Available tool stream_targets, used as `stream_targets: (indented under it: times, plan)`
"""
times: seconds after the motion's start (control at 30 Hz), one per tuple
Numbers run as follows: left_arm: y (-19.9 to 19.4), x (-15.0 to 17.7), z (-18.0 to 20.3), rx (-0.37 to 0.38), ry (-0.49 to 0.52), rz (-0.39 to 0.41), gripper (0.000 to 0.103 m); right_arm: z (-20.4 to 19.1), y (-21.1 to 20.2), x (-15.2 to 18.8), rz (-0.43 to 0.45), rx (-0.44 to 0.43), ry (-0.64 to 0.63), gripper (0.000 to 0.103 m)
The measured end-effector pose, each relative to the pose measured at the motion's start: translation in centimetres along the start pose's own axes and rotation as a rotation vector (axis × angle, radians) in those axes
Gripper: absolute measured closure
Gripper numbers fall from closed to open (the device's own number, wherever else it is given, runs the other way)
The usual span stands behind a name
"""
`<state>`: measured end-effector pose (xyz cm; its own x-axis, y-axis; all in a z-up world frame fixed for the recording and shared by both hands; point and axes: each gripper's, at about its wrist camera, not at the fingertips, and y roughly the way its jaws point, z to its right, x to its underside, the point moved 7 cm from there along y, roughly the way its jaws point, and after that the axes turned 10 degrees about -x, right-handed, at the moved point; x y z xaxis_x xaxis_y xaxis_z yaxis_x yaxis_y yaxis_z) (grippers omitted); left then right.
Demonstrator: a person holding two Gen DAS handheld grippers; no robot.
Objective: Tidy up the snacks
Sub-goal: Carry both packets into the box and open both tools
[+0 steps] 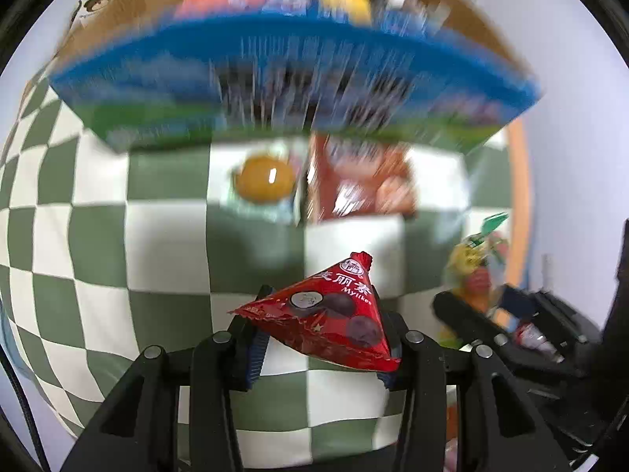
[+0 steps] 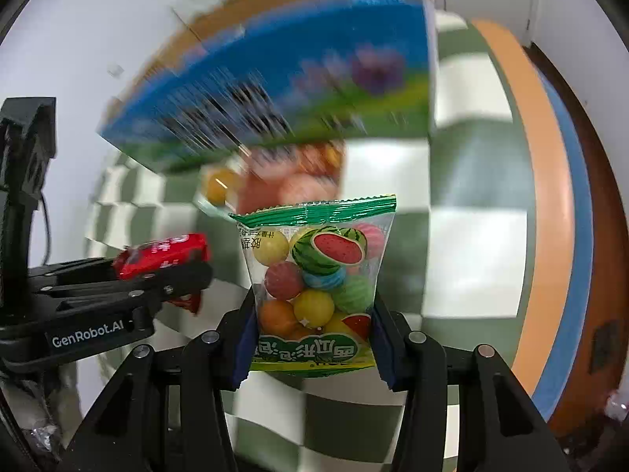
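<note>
Underneath everything lies a green-and-white checked cloth (image 1: 165, 244) covering the table, whose orange edge (image 2: 538, 181) curves along the right side in the right wrist view. At the far end of the cloth stands an open cardboard box (image 1: 298, 74) with a blue and green printed front; it is badly blurred, but loose snack packets show inside, too smeared to identify. Just in front of the box, on the cloth, sit a reddish packet (image 1: 365, 181) and, beside it, a clear-wrapped item with a round yellow centre (image 1: 265, 183); both are blurred.

Left gripper (image 1: 318, 330): jaws clenched on a red triangular chocolate packet (image 1: 334, 314), held clear above the cloth, one corner pointing up toward the box.

Right gripper (image 2: 314, 338): jaws closed against the lower sides of a clear bag of watermelon-print gum balls (image 2: 314, 275), green top seal uppermost, also lifted off the cloth.

Both grippers hang side by side, near each other, each visible at the edge of the other's camera, both short of the box.
</note>
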<state>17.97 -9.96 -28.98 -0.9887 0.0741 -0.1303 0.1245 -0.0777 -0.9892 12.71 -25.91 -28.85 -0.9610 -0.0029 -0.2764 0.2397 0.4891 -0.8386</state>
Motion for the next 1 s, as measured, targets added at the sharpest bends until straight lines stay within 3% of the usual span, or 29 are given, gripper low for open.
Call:
stream_targets:
  times: [0.2,0.3,0.43,0.57,0.8,0.87,0.93,1.0]
  plan:
    - [-8.2,-6.3,-0.1,0.065,-0.026,0.157,0.062,-4.3,-5.6,-5.7,0.138,-0.097,-0.047,0.051]
    - [-9.5,-9.9,-1.6,0.054,-0.035,0.183,0.062,-5.3,-7.2,-8.8,0.194,-0.099,-0.072,0.051]
    - [-7.7,-14.8,-3.4,0.052,-0.081,0.121,0.062,-5.4,-6.8,-13.4,0.225,-0.081,-0.075,0.051]
    - [-4.5,-17.4,-5.0,0.021,-0.112,0.055,0.062,-4.5,-4.4,-16.9,0.199,-0.076,-0.041,0.051]
    - [-0.7,-17.8,-5.7,0.022,-0.134,-0.048,0.061,-2.5,0.5,-19.3,0.097,-0.053,0.019,0.045]
    - [-0.1,-17.4,-5.9,0.008,-0.133,-0.065,0.056,-2.2,1.1,-19.5,0.067,-0.047,0.020,0.031]
    - [0.2,-17.2,-6.1,-0.008,-0.128,-0.070,0.029,-1.7,1.5,-19.5,0.050,-0.034,0.027,0.019]
    - [0.2,-16.9,-6.3,-0.022,-0.125,-0.069,0.016,-1.4,1.7,-19.5,0.043,-0.018,0.028,0.016]
